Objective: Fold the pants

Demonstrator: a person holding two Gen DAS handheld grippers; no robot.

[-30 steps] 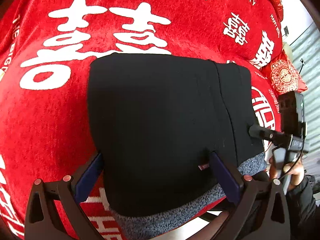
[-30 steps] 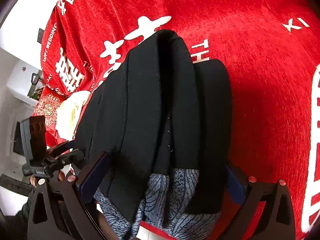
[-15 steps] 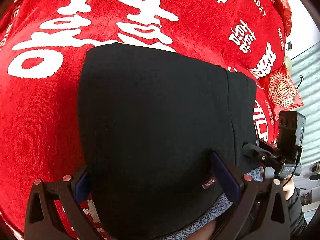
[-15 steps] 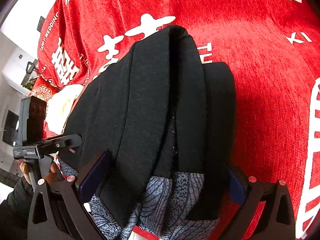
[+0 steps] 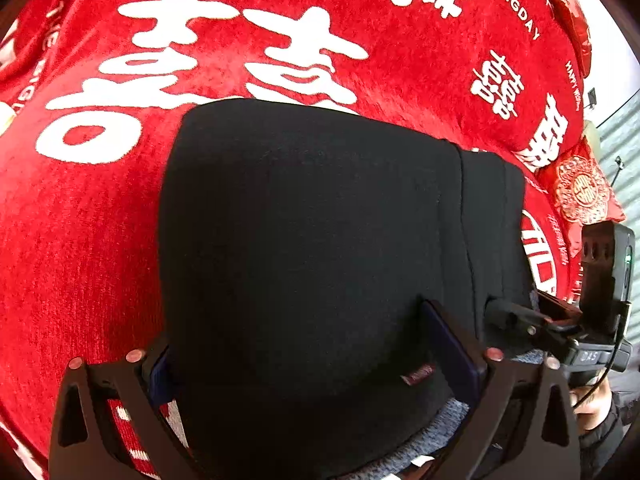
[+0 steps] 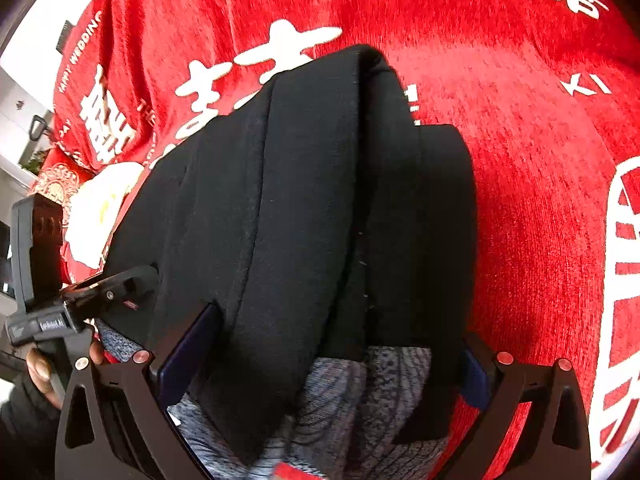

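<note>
- Against the picture from half a second ago, the left wrist view shows more of the red blanket (image 5: 100,240) above the black pants (image 5: 304,248); the far folded edge sits lower in the frame and the large white double-happiness characters (image 5: 208,56) are uncovered again.
- In the right wrist view the bundle fills much the same part of the frame as before, and the other tool has shifted only slightly at the left edge.
- The pants are a thick folded bundle lying on the blanket, between the fingers of both tools.
- From the left, the top is one smooth black panel with a rounded far edge, a seam running down its right side, and a small dark red label (image 5: 418,374) near the bottom.
- From the right, the layers stand as long rolled ridges with a deep crease between them; a grey heathered lining (image 6: 360,408) with a faint line pattern shows at the near open end.
- Left gripper (image 5: 316,356): jaws spread wide, the bundle between the blue pads; whether they press it I cannot tell.
- Right gripper (image 6: 340,344): jaws likewise wide, straddling the bundle's end; grip unclear.
- A red embroidered cushion (image 5: 580,192) lies at the blanket's far right.
</note>
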